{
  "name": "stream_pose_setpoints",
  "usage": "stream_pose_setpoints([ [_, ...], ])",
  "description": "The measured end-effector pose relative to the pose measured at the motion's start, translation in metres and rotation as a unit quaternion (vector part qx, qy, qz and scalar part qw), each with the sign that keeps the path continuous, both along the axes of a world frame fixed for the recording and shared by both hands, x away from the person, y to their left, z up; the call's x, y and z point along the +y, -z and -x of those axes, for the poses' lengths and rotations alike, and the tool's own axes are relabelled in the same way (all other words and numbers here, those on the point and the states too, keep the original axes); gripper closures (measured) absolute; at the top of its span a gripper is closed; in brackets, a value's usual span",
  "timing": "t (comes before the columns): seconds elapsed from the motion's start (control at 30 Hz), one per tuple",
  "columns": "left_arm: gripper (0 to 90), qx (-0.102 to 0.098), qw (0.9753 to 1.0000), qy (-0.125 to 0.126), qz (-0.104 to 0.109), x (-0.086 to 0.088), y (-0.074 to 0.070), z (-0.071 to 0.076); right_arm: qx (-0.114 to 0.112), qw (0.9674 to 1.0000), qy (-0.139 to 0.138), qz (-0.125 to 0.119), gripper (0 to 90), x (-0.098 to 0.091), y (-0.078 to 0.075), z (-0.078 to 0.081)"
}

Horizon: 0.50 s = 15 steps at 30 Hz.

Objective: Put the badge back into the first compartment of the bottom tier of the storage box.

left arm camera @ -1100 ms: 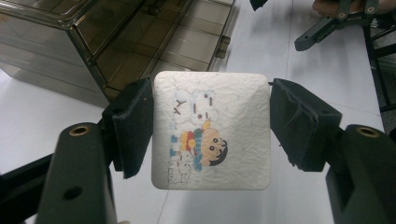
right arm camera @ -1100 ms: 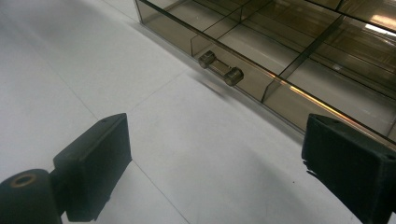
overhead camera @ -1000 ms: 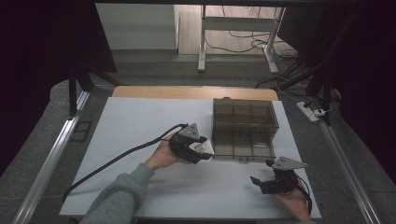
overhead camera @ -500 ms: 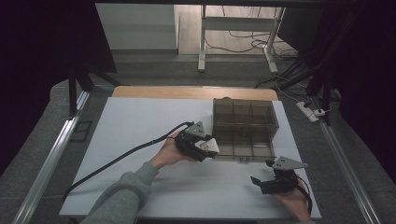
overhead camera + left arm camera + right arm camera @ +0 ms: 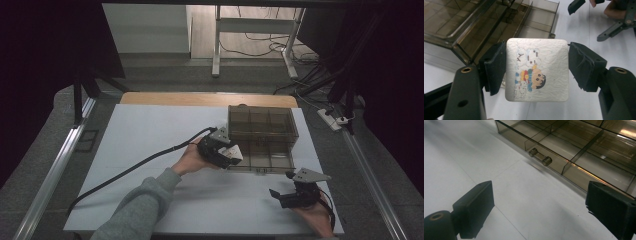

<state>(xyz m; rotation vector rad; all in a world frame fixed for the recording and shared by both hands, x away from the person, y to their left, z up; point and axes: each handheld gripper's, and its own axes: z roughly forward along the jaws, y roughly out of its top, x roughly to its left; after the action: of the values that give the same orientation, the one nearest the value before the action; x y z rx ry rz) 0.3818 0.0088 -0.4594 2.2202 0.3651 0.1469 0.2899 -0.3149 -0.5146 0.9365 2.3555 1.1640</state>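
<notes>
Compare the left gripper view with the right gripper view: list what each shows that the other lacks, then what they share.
Left gripper view alone: a square white card printed with a cartoon child clamped between the left gripper's black pads, and the right gripper farther off near a hand.

Right gripper view alone: the small clear cylindrical drawer handle seen close, between widely parted jaws with nothing in them.

Both: the smoky transparent plastic organizer box with its pulled-out divided drawer, on the white tabletop.

A square white cartoon-printed card (image 5: 537,70) is pinched between the left tool's (image 5: 537,71) pads, beside the open smoky-plastic drawer box (image 5: 262,137).
</notes>
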Motion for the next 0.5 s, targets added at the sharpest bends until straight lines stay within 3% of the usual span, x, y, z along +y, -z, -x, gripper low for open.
stream_pose_setpoints([
  [0.5, 32.7, 0.013, 0.9999, -0.008, -0.006, -0.015, 0.009, -0.017, -0.001, 1.0000, -0.001, 0.000, 8.2, 0.000, -0.001, 0.001],
])
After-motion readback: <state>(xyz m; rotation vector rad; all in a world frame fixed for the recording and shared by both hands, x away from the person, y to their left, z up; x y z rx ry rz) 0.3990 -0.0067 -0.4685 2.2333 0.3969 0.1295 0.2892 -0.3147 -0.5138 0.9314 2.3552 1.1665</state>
